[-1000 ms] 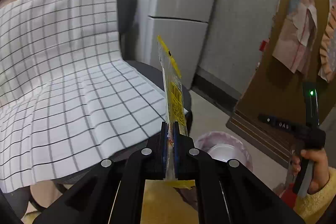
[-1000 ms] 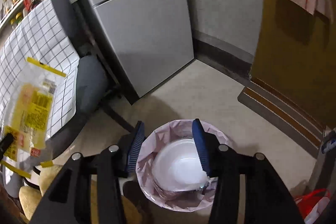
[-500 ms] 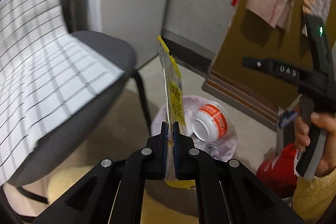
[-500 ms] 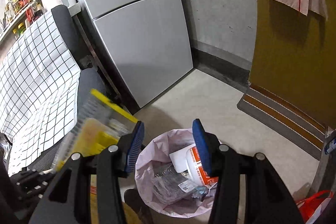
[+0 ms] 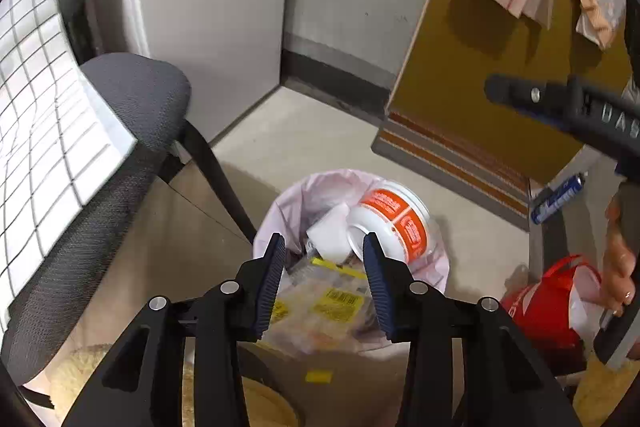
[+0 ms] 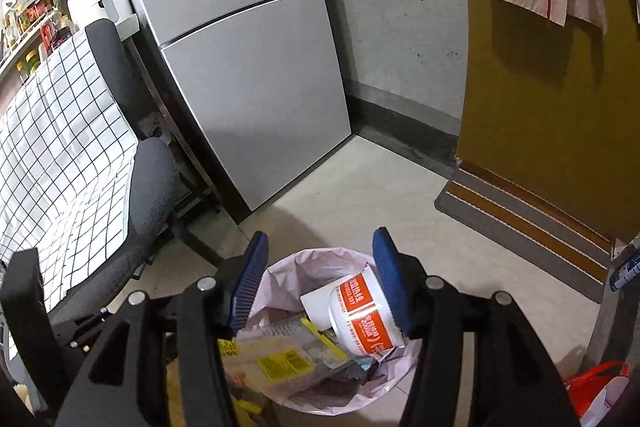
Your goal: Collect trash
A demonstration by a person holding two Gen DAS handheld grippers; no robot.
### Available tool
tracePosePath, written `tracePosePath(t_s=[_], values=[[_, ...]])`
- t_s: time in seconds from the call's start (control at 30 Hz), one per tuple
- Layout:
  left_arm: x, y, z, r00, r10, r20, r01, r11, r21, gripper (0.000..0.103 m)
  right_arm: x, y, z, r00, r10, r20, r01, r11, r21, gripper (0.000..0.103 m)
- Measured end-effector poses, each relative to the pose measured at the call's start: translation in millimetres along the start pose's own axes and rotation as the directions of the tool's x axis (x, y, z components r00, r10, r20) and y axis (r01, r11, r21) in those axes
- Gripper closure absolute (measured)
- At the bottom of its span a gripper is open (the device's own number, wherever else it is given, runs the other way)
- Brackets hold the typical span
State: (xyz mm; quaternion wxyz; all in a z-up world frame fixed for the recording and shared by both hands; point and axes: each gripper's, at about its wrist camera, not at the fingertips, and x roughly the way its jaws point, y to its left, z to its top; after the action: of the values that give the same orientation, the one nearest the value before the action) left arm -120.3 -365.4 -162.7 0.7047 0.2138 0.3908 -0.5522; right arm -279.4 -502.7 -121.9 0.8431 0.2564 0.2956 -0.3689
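Observation:
A bin lined with a pale pink bag (image 5: 288,203) stands on the floor; it also shows in the right wrist view (image 6: 280,273). A yellow and clear wrapper (image 5: 328,301) lies on top of the trash, also seen in the right wrist view (image 6: 276,361). A white cup with an orange label (image 5: 396,215) lies beside it, and shows in the right wrist view (image 6: 362,313). My left gripper (image 5: 325,261) is open and empty just above the wrapper. My right gripper (image 6: 320,267) is open and empty above the bin.
A grey office chair (image 5: 136,95) draped with a checked cloth (image 6: 60,131) stands left of the bin. A grey fridge (image 6: 256,67) is behind. A striped doormat (image 6: 532,227) and an ochre door (image 6: 540,87) are to the right. A red bag (image 5: 548,303) sits right of the bin.
My left gripper has opened and let go of the yellow wrapper, which now lies in the bin. It also moved down closer over the bin. The right gripper stays open.

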Motion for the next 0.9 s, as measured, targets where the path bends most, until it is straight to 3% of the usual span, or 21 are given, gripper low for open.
tracePosePath(t_s=[0.1,0.17,0.23,0.27,0.3,0.37,0.43,0.6,0.7,0.9], values=[[-13,10,3,0.999,0.025,0.033,-0.024,0.999,-0.023,0.059,-1,7,-2,1.0,0.003,-0.002,-0.003,1.0,-0.01,0.049],[-27,19,4,0.997,0.046,0.062,-0.043,0.998,-0.046,0.053,-1,14,-2,1.0,0.012,-0.012,-0.012,1.0,-0.029,0.049],[-46,30,4,0.993,0.069,0.096,-0.063,0.996,-0.069,0.052,-4,25,-4,0.999,0.026,-0.028,-0.027,0.998,-0.057,0.044],[-54,34,4,0.991,0.087,0.107,-0.078,0.994,-0.078,0.048,-5,30,-4,0.999,0.037,-0.037,-0.039,0.997,-0.072,0.042],[-66,40,3,0.985,0.13,0.11,-0.12,0.988,-0.092,0.036,-7,37,-5,0.998,0.052,-0.047,-0.056,0.995,-0.088,0.039],[-85,51,0,0.973,0.199,0.114,-0.185,0.975,-0.125,0.023,-13,53,-8,0.994,0.086,-0.074,-0.094,0.988,-0.121,0.036],[-101,62,-4,0.965,0.242,0.099,-0.225,0.962,-0.158,0.015,-21,71,-11,0.989,0.109,-0.096,-0.124,0.979,-0.162,0.036],[-144,96,-17,0.974,0.22,0.048,-0.198,0.937,-0.287,0.013,-49,113,-12,0.987,0.133,-0.087,-0.152,0.95,-0.273,0.025],[-172,106,-25,0.954,0.3,0.025,-0.279,0.912,-0.3,0.012,-70,138,-5,0.984,0.159,-0.074,-0.175,0.927,-0.333,0.015],[-223,116,-34,0.907,0.42,0.024,-0.392,0.866,-0.311,0.009,-113,178,2,0.976,0.217,-0.034,-0.208,0.868,-0.451,0.006]])
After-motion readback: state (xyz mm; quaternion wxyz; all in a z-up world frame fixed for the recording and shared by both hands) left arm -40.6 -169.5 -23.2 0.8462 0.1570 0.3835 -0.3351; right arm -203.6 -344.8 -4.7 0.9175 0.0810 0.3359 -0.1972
